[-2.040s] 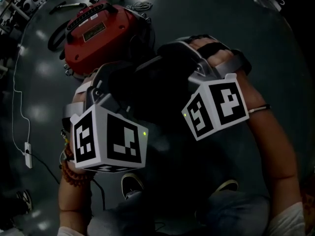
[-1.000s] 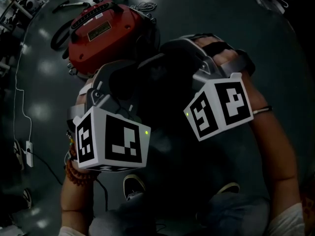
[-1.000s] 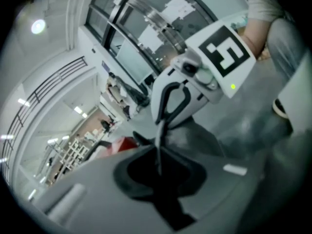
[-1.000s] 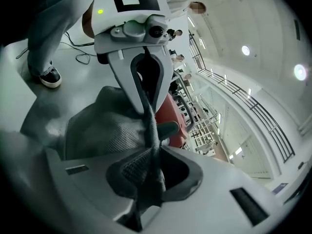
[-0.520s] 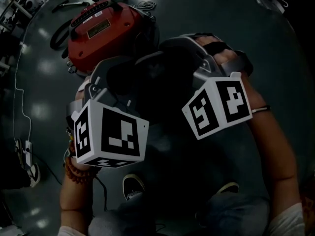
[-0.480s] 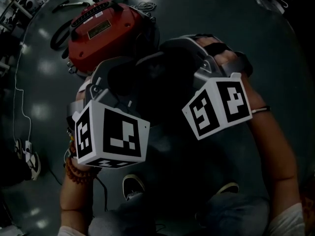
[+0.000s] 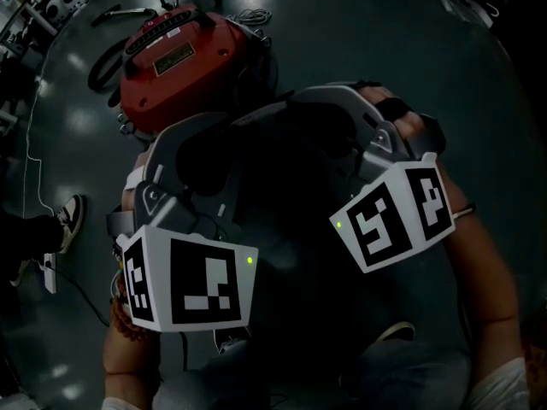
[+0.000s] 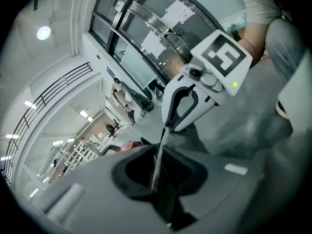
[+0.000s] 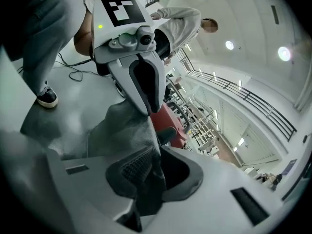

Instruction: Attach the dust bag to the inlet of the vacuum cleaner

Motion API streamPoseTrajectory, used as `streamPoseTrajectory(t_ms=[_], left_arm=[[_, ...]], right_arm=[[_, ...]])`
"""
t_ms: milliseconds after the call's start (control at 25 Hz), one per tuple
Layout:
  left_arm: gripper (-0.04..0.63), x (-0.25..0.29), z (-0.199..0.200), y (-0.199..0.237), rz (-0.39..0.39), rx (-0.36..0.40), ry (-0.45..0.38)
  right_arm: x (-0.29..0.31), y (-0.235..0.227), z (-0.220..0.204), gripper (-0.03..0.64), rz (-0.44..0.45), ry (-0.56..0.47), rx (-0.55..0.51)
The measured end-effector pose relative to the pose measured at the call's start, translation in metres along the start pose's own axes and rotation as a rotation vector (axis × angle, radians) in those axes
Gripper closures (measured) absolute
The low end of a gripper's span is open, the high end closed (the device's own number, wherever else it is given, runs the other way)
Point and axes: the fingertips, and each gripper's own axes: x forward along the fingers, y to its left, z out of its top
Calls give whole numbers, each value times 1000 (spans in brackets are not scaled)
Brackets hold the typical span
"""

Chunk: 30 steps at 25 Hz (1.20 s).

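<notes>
The dust bag hangs in the air, a dark grey cloth stretched side to side between the two grippers, in front of the person and well off the floor. The right gripper has its fingers clamped on a bunched fold of the cloth. The left gripper has the bag's thin edge standing between its fingers. They have just been easing apart, but the edge runs straight and tight across to the other gripper, so I judge it pinched, only more lightly.

The vacuum cleaner, red with a black handle on top, sits on the floor ahead and off to the person's left, lower than both grippers and apart from the bag. The left gripper is the nearer to it. I can't make out the inlet from here. To my eye the bag has to go forward, leftward and down, its opening turned toward the machine, the left hand leading.

A black hose curls beside the vacuum cleaner, and somebody's shoe stands at the far left near a white cable.
</notes>
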Motion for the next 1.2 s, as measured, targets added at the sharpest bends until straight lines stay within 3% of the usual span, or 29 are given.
streamPoseTrajectory(t_ms=[80,520,1200], left_arm=[[591,-4,6,2,11,3,-20],[592,-2,-1,-18,-41,-38,9],[592,3,-1,-17,-41,-40,16]], right_arm=[[-5,1,3,565,11,-24,51],[-11,15,12,606,84,-70,216],[-10,11,11,607,75,-67,220]])
